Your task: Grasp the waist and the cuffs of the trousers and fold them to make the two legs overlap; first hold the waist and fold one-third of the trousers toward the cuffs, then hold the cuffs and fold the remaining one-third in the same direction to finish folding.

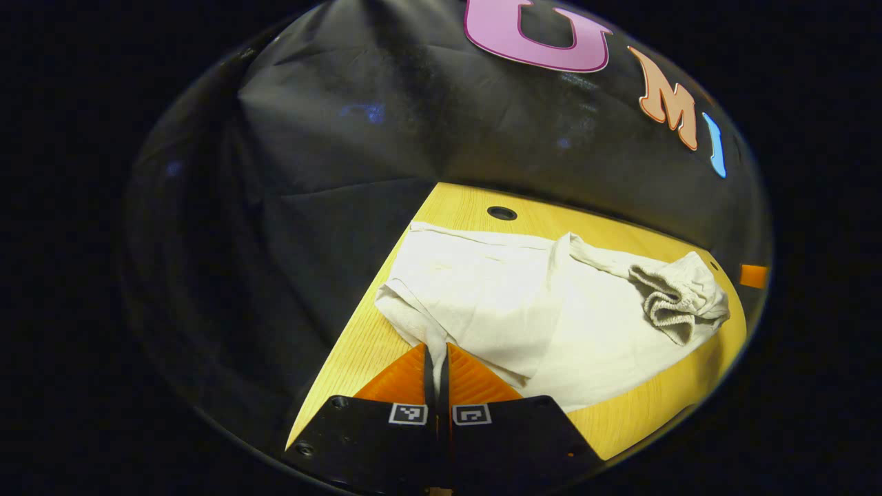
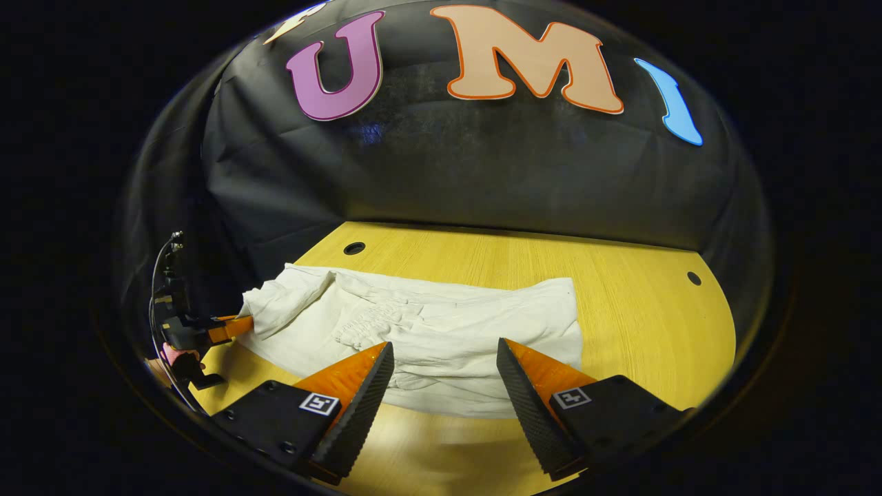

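- Broadly, the wooden bench [image 2: 620, 303] runs up to the black cloth wall, with a round hole [image 2: 354, 248] near its far left corner and a smaller hole [image 2: 694, 278] toward the far right edge.
- My white trousers [image 2: 427, 337] lie spread across the bench's middle, wrinkled, reaching toward its left edge; in the left gripper view the trousers [image 1: 524, 310] have their bunched elastic waist [image 1: 679, 303] folded back onto the cloth.
- My left gripper [image 1: 437, 358] has its jaws closed tight on a bunched edge of the trousers near the bench's edge.
- My right gripper [image 2: 444, 375] hangs over the near edge of the trousers, jaws spread wide, holding nothing.
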Tool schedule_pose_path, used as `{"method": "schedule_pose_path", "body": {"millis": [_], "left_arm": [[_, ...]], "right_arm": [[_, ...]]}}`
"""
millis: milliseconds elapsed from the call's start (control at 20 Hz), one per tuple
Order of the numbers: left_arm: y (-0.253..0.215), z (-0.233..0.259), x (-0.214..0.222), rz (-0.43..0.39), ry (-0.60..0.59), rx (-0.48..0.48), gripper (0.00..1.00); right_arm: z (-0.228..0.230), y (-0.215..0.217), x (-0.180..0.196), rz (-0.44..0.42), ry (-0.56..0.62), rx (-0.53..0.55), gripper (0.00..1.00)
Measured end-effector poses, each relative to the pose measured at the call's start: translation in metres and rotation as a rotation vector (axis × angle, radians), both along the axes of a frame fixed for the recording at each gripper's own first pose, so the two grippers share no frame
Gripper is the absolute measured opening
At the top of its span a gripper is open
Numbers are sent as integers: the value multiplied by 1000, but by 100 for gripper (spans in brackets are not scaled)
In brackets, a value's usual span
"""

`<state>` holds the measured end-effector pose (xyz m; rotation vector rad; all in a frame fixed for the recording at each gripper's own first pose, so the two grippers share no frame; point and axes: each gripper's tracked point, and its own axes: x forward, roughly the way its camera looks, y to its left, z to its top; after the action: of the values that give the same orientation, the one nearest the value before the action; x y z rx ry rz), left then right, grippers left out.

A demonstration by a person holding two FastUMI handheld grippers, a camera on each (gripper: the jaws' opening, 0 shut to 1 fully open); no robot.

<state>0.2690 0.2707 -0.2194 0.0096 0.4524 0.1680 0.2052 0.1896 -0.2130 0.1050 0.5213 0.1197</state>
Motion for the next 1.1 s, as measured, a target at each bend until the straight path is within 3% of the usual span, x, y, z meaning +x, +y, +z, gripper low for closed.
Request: {"method": "schedule_pose_path", "body": {"millis": [150,200,350,400,450,800,1100], "left_arm": [[-14,17,7,-17,-51,-17,0],[-21,23,9,-24,-69,-23,0],[-46,46,13,-57,-125,-33,0],[-57,52,14,-73,-137,-38,0],[-70,58,16,-90,-151,-42,0],[-168,100,26,-207,-215,-47,0],[-280,129,42,-339,-254,-21,0]], "right_arm": [[5,-10,-5,-12,-8,11,97],[8,-14,-7,-19,-9,19,92],[17,-27,-15,-32,-29,37,97],[21,-33,-18,-34,-35,38,92],[24,-39,-20,-37,-39,37,97],[36,-104,-48,-69,-60,42,96],[34,-179,-80,-130,-56,41,97]]}}
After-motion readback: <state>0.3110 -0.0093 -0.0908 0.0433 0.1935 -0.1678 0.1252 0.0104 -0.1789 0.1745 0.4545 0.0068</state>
